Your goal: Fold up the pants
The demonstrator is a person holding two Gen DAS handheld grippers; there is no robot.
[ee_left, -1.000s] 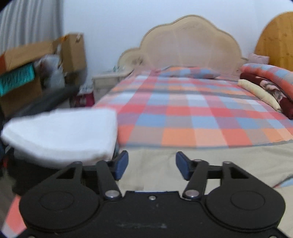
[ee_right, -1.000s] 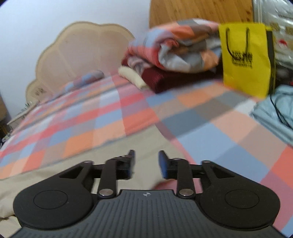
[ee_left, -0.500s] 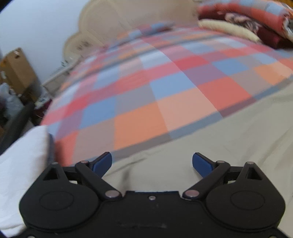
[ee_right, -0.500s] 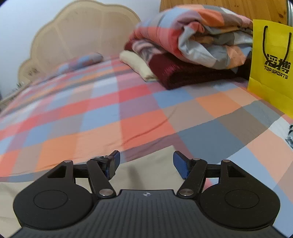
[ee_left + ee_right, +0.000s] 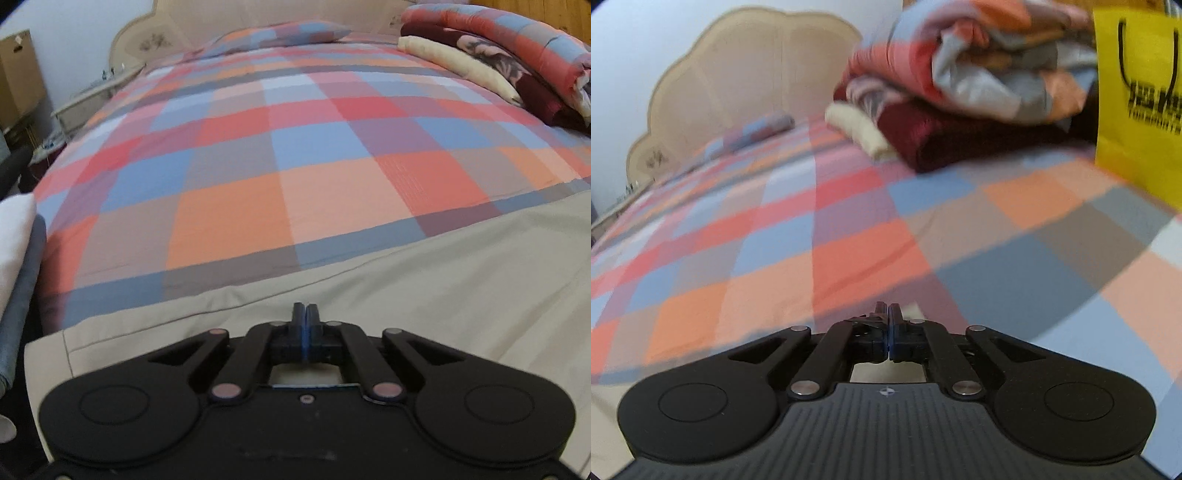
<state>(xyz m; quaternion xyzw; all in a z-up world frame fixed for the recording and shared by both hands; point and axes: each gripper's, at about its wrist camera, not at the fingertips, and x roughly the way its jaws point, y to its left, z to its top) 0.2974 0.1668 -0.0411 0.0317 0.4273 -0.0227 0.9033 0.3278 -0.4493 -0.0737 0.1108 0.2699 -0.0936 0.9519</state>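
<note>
In the left wrist view the left gripper [image 5: 305,314] sits at bottom centre with its jaws pressed together, low over the beige pants [image 5: 424,291]; whether any cloth is pinched between them cannot be told. The pants spread across the lower part of the frame, from the lower left corner up to the right edge, lying flat on the checked bedspread [image 5: 280,147]. A hemmed edge with a stitch line runs along their lower left. At the left edge a white cloth [image 5: 13,236] rests on something grey-blue.

In the right wrist view the right gripper [image 5: 888,314] is likewise closed at bottom centre, with a strip of beige fabric showing just beneath and beside the fingertips; a grip on it cannot be confirmed, as the view is blurred.

Farther up the bed, a pile of folded blankets [image 5: 960,92] lies at the upper right, with a yellow paper bag [image 5: 1137,103] beside it at the right edge. A checked pillow [image 5: 295,31] rests against the scalloped headboard [image 5: 738,74] at the top. A cardboard box [image 5: 18,77] stands at the upper left.
</note>
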